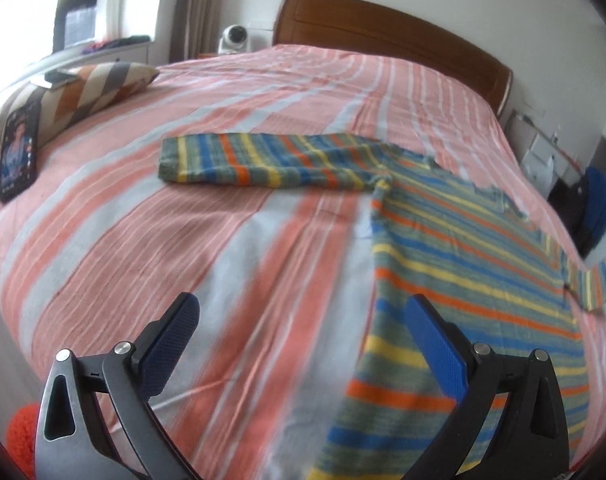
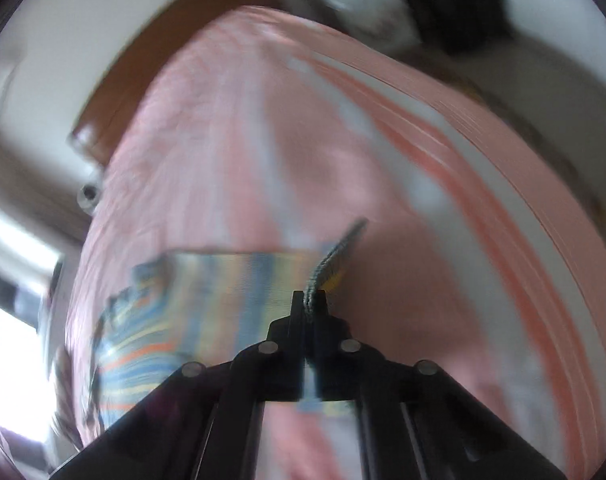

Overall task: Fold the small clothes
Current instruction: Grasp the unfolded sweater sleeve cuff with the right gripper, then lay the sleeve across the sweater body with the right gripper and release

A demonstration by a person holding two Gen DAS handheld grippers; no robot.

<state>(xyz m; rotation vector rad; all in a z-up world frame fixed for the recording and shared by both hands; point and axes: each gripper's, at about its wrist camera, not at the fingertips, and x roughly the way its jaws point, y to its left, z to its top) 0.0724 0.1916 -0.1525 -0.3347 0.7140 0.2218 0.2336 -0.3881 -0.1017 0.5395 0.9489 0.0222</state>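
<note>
A striped sweater [image 1: 455,240] lies spread on the bed [image 1: 183,220], over a pink and white striped cover, its body towards the right side and one sleeve [image 1: 263,160] stretched flat out to the left. The left hand-held gripper [image 1: 303,320] hangs above the near edge of the bed with its blue-padded fingers [image 1: 435,336] wide apart and nothing between them; its right finger sits over the sweater's hem. The right hand-held gripper [image 2: 309,300] is closed tight on an edge of the sweater [image 2: 223,292], the knit standing up between its tips, though that view is badly blurred. A patterned pillow [image 1: 75,96] rests near the window side, and a wooden headboard [image 1: 383,28] stands beyond.
</note>
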